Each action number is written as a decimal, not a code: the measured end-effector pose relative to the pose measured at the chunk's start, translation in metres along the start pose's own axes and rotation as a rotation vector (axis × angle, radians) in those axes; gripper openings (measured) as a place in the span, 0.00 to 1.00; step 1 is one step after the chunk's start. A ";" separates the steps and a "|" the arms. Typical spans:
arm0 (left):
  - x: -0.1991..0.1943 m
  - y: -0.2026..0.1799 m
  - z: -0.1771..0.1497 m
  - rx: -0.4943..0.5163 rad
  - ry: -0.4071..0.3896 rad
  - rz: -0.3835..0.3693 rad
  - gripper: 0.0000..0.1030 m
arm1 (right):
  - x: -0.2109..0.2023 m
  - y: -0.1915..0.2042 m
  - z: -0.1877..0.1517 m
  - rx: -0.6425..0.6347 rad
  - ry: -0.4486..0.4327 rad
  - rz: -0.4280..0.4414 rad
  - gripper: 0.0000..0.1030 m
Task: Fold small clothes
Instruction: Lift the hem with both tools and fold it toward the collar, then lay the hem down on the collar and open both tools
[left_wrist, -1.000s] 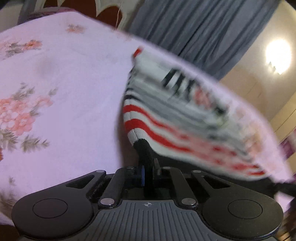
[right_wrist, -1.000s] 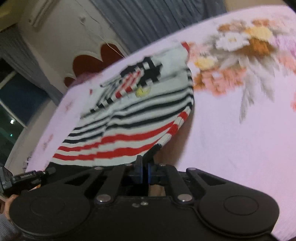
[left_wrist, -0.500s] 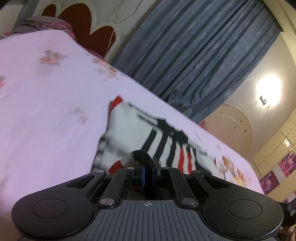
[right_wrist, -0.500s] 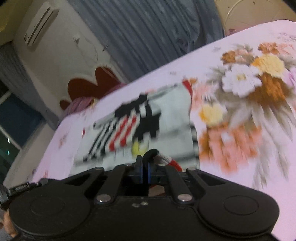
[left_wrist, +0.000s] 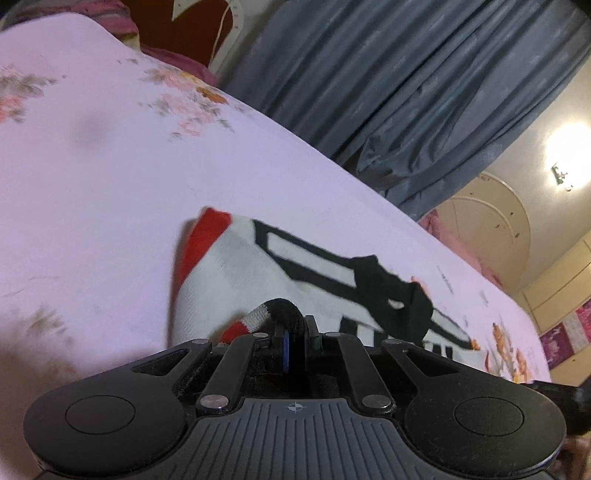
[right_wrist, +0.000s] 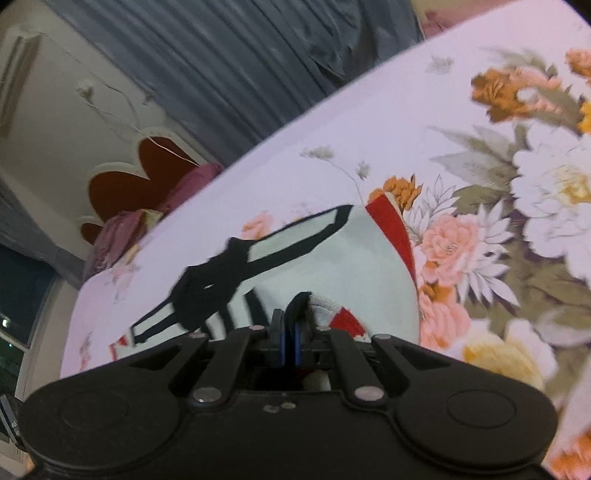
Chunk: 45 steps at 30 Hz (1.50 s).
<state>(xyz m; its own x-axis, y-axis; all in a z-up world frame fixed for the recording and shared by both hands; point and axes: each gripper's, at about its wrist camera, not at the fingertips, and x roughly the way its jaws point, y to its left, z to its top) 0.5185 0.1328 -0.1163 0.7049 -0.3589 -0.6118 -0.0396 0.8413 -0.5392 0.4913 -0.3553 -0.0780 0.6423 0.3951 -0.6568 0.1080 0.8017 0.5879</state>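
The small knitted garment, white with red trim and a bold black motif, lies on the bed, whose cover is pale pink with a floral print. In the left wrist view the left tool has its jaws drawn narrow and pinches a rolled edge of the garment, black with a red and white ribbed band, just in front of the tool body. In the right wrist view the right tool is likewise narrow and clamps a dark hem fold of the same garment, with a red and white band showing just beside it on the right. The near part of the garment is hidden behind both tool bodies, so how much cloth lies doubled beneath the held edges cannot be made out. The black motif is cut off by the tool housings and blurred; its shape is unclear. Beyond the garment, at the far side of the bed, hangs a grey curtain, and a dark red headboard with purple pillows stands at one end. The floral print near the picture edges is smeared.
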 end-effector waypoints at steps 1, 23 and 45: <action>0.002 0.000 0.001 -0.002 -0.013 -0.015 0.06 | 0.008 -0.002 0.003 0.009 0.004 0.001 0.05; 0.017 -0.041 0.010 0.574 0.070 0.076 0.49 | -0.004 0.014 -0.012 -0.551 0.007 -0.139 0.42; 0.010 -0.067 0.014 0.489 -0.172 0.084 0.04 | 0.026 0.063 -0.003 -0.661 -0.122 -0.172 0.03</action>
<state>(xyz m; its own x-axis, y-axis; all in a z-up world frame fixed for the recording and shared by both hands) 0.5380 0.0783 -0.0786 0.8212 -0.2454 -0.5152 0.2054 0.9694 -0.1345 0.5125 -0.2934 -0.0596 0.7425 0.2153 -0.6343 -0.2436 0.9689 0.0437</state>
